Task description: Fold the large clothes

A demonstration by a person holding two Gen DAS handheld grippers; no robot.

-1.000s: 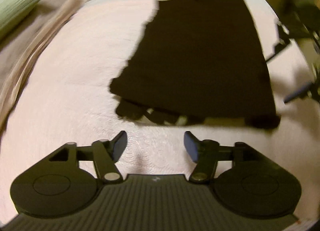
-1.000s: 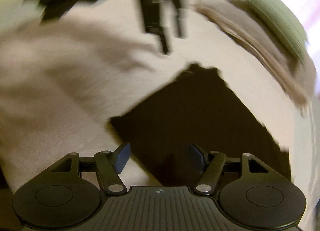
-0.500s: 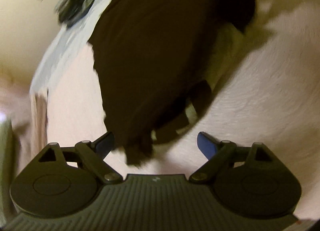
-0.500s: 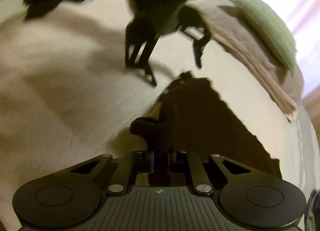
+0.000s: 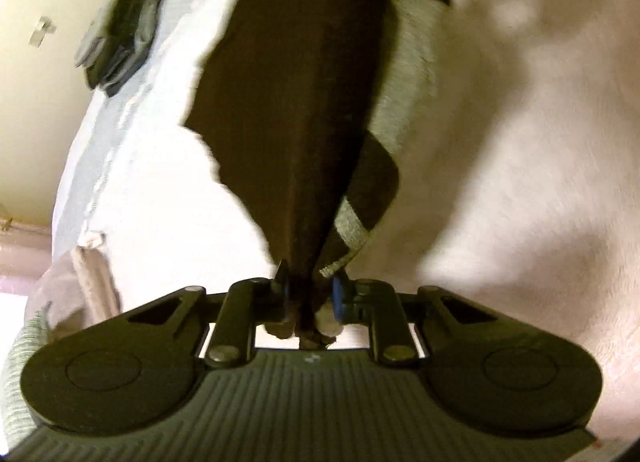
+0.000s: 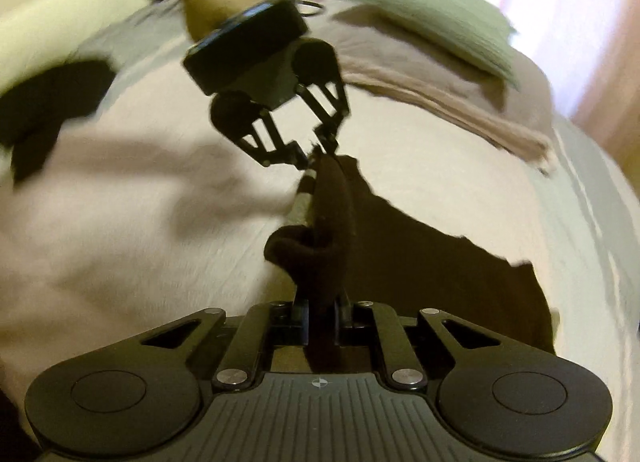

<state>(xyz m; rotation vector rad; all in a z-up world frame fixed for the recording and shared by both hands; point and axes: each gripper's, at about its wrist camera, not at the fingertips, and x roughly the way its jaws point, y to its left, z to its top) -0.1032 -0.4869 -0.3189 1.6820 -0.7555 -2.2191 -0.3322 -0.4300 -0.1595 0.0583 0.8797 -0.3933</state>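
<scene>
Left tongs (image 5: 308, 290) now closed on dark garment (image 5: 288, 82) — right tongs (image 6: 322, 312) too.

Matt dark knitted cloth garment (image 5: 288, 110), soft pale textured bedspread (image 5: 520, 182), matt black plastic left gripper (image 5: 309, 294)

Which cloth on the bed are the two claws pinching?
The dark brown garment. The left claw and right claw are both shut on it, while the green cloth and beige blanket lie untouched behind.
</scene>
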